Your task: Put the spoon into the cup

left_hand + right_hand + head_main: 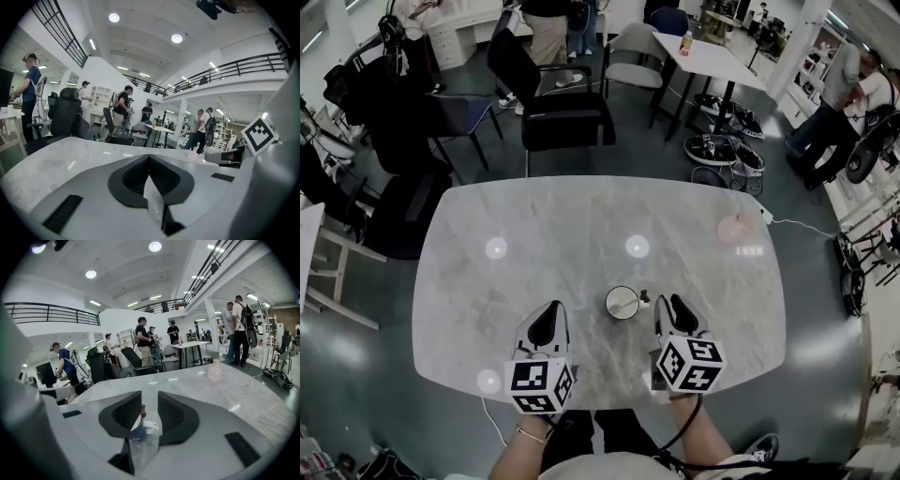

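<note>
A round cup (622, 303) with a white inside stands on the marble table (534, 244), near its front edge. A spoon (634, 300) rests in the cup, its handle leaning over the rim to the right. My right gripper (668, 309) is just right of the cup, open, and its fingers do not touch the spoon. In the right gripper view the spoon's brown handle end (142, 409) and the cup (140, 430) show in the gap between the jaws (149, 399). My left gripper (549, 317) is left of the cup, shut and empty (149, 158).
A small pink object (732, 228) sits at the table's far right. Black office chairs (553, 103) and a small white table (712, 58) stand beyond the far edge. Several people stand around the room. Cables and shoes lie on the floor at right.
</note>
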Action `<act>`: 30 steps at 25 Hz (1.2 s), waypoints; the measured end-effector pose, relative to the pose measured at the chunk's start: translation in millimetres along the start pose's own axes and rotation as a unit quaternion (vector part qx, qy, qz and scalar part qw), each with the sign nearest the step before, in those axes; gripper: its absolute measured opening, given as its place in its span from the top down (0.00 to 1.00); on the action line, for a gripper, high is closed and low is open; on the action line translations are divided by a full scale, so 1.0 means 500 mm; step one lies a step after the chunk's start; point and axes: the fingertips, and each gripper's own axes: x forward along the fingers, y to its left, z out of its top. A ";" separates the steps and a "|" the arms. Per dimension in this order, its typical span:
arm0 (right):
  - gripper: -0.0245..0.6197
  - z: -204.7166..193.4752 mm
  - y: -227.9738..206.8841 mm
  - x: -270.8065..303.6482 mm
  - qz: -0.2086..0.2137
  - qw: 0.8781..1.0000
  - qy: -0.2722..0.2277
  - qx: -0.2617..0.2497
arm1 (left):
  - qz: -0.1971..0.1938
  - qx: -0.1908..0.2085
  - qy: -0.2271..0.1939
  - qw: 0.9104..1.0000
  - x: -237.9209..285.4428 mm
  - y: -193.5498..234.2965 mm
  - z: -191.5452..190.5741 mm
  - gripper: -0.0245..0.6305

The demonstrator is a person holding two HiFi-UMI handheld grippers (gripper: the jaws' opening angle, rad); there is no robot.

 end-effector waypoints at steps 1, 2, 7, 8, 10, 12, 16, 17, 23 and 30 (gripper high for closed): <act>0.79 0.009 -0.006 -0.011 -0.006 1.000 -0.006 -0.004 | -0.001 0.000 -0.003 1.000 -0.003 -0.004 0.008 0.93; 0.81 0.017 -0.012 -0.021 -0.012 1.000 -0.012 -0.007 | -0.002 0.000 -0.006 1.000 -0.006 -0.007 0.015 0.93; 0.87 0.061 -0.038 -0.069 -0.030 0.999 -0.042 -0.008 | -0.012 0.002 -0.023 1.000 -0.015 -0.033 0.057 0.93; 0.88 0.071 -0.041 -0.077 -0.032 0.998 -0.048 -0.008 | -0.015 0.002 -0.026 1.000 -0.017 -0.038 0.065 0.93; 0.89 0.090 -0.046 -0.095 -0.034 0.998 -0.059 -0.011 | -0.020 0.003 -0.032 0.999 -0.020 -0.051 0.077 0.93; 0.90 0.110 -0.048 -0.112 -0.037 0.996 -0.074 -0.018 | -0.026 0.007 -0.040 0.999 -0.021 -0.062 0.092 0.93; 0.90 0.144 -0.058 -0.136 -0.046 0.994 -0.097 -0.031 | -0.038 0.016 -0.059 0.997 -0.013 -0.081 0.127 0.93; 0.90 0.148 -0.060 -0.140 -0.047 0.993 -0.100 -0.032 | -0.039 0.017 -0.062 0.997 -0.011 -0.084 0.133 0.93; 0.90 0.153 -0.054 -0.150 -0.049 0.992 -0.109 -0.039 | -0.046 0.022 -0.070 0.996 -0.012 -0.089 0.141 0.93; 0.91 0.157 -0.053 -0.145 -0.048 0.992 -0.106 -0.054 | -0.042 0.027 -0.068 0.996 -0.007 -0.089 0.141 0.93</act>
